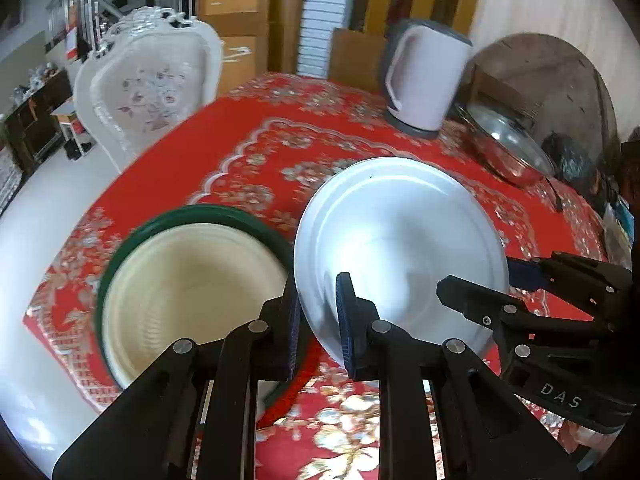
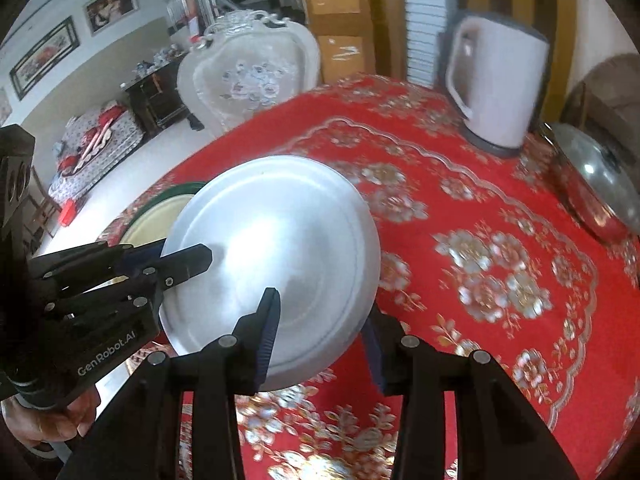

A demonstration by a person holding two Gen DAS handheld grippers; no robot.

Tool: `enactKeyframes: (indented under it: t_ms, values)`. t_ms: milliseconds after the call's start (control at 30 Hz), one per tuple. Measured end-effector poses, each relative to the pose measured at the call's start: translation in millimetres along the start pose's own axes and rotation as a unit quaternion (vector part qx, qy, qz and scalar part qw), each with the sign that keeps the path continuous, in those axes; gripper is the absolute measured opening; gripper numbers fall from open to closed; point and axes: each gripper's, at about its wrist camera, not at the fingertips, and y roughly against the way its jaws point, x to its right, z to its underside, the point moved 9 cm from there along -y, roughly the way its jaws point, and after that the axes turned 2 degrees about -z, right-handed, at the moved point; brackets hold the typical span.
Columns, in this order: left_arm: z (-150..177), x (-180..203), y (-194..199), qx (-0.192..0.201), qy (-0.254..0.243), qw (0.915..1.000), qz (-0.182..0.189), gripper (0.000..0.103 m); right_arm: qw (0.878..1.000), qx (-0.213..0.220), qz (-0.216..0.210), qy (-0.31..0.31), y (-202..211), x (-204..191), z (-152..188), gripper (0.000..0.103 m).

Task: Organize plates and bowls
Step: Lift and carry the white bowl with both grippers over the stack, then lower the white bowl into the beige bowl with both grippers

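Left wrist view: a red floral tablecloth [image 1: 248, 128] covers the table, with a white chair [image 1: 148, 92] at its far left edge, a white kettle [image 1: 424, 80] at the far right and a steel pot lid [image 1: 508, 148] just right of the kettle. Near the left edge lies a cream, green-rimmed plate [image 1: 188, 292]. Just right of it a white plate [image 1: 400, 248] is tilted and raised, its left rim overlapping the green one. The left gripper [image 1: 320, 320] is narrowly parted with the white plate's near-left rim between its fingers, pinching it. The right gripper [image 2: 320, 340], seen in its own view, stands wider, its fingers straddling the plate's [image 2: 272, 272] near-right rim; whether both pads touch it I cannot tell.
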Motion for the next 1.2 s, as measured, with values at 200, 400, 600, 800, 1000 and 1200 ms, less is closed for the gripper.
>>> enactKeyframes:
  t_ms: [200,400,600,800,1000,1200]
  values:
    - [3.6,-42.2,15.6,0.008,0.026,0.9993,-0.024,0.017,0.999,-0.005,-0.023,0.033,-15.0,-39.1,-14.3,0.041]
    - [12.9,-84.6,19.8,0.001,0.056,0.9974,-0.045,0.017,0.997,-0.014,-0.046,0.064,-31.9,-75.1,-23.1,0.041]
    - [31.0,-111.2,10.4,-0.019,0.079,0.9956,-0.047,0.017,0.994,-0.036,-0.049,0.088,-53.6,-98.2,-22.7,0.041]
    - [40.2,-123.3,-1.5,-0.035,0.093,0.9939,-0.046,0.017,0.993,-0.050,-0.046,0.095,-69.5,-107.8,-20.4,0.042]
    - [40.4,-123.7,-4.6,-0.034,0.092,0.9942,-0.045,0.017,0.994,-0.049,-0.037,0.091,-72.6,-107.0,-20.7,0.042]
    - [38.4,-124.7,-6.3,-0.026,0.087,0.9942,-0.058,0.017,0.995,-0.048,-0.032,0.083,-73.9,-105.1,-20.0,0.046]
